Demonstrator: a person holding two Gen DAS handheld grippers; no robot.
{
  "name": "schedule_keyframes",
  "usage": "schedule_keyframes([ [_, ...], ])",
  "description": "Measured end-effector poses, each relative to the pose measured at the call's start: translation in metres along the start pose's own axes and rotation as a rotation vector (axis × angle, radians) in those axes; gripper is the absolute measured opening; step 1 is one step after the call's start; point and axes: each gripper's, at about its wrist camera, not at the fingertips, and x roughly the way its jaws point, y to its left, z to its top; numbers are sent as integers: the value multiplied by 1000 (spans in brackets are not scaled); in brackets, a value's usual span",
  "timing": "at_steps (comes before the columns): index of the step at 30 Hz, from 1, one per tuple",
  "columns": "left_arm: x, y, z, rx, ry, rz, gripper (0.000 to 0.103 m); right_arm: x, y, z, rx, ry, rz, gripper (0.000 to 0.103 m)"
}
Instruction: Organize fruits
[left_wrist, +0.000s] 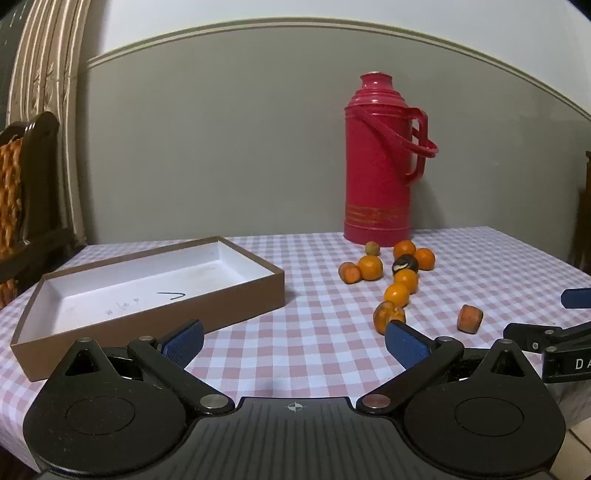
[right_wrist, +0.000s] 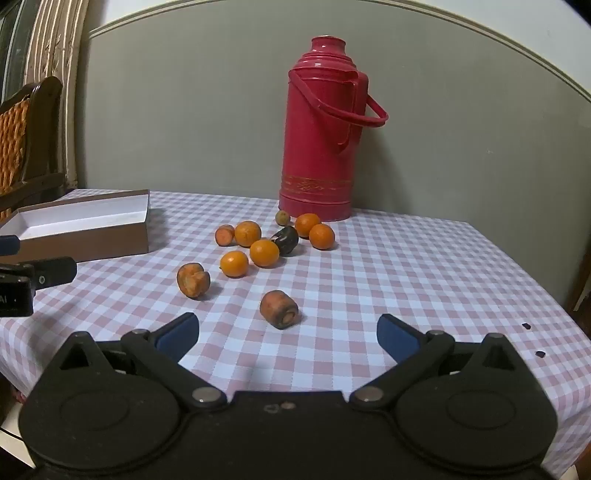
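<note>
Several small oranges (right_wrist: 264, 252) lie scattered on the checked tablecloth (right_wrist: 406, 266) with carrot-like orange chunks (right_wrist: 279, 303) and a dark fruit (right_wrist: 287, 239). In the left wrist view the same oranges (left_wrist: 397, 294) and a chunk (left_wrist: 470, 318) sit right of centre. An empty brown box (left_wrist: 147, 284) with a white inside stands at the left. My left gripper (left_wrist: 293, 341) is open over bare cloth, between the box and the fruit. My right gripper (right_wrist: 286, 334) is open, with the nearest chunk just beyond its fingertips.
A tall red thermos flask (right_wrist: 317, 147) stands behind the fruit against the grey wall. A dark wooden chair (left_wrist: 26, 206) is beyond the table's left edge. The brown box (right_wrist: 85, 229) sits at the far left in the right wrist view.
</note>
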Motion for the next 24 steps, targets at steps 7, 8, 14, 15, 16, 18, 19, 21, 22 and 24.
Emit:
schedule_keyframes([
  [7, 0, -1, -3, 1, 1, 8, 103, 1, 1, -1, -4, -5, -7, 97],
  [8, -1, -2, -3, 1, 1, 9, 103, 0, 0, 0, -1, -6, -5, 97],
  [14, 1, -4, -2, -4, 18, 9, 103, -4, 1, 1, -1, -9, 4, 97],
  [15, 1, -4, -2, -4, 18, 10, 103, -3, 0, 1, 1, -9, 6, 97],
  [16, 1, -4, -1, -3, 19, 15, 103, -2, 0, 0, 0, -9, 8, 97],
  [18, 1, -4, -1, -6, 12, 24, 103, -2, 0, 0, -2, -10, 3, 97],
  [19, 1, -3, -1, -10, 10, 27, 103, -2, 0, 1, -3, -10, 2, 97],
  [21, 1, -2, -1, -23, 7, 29, 103, -2, 0, 0, -3, -13, 2, 97],
  [22, 0, -1, -1, -27, 5, 30, 103, -2, 0, 0, -4, -14, 2, 97],
  [24, 0, -1, -2, -31, 3, 34, 103, -2, 1, 0, -9, -15, 0, 97],
])
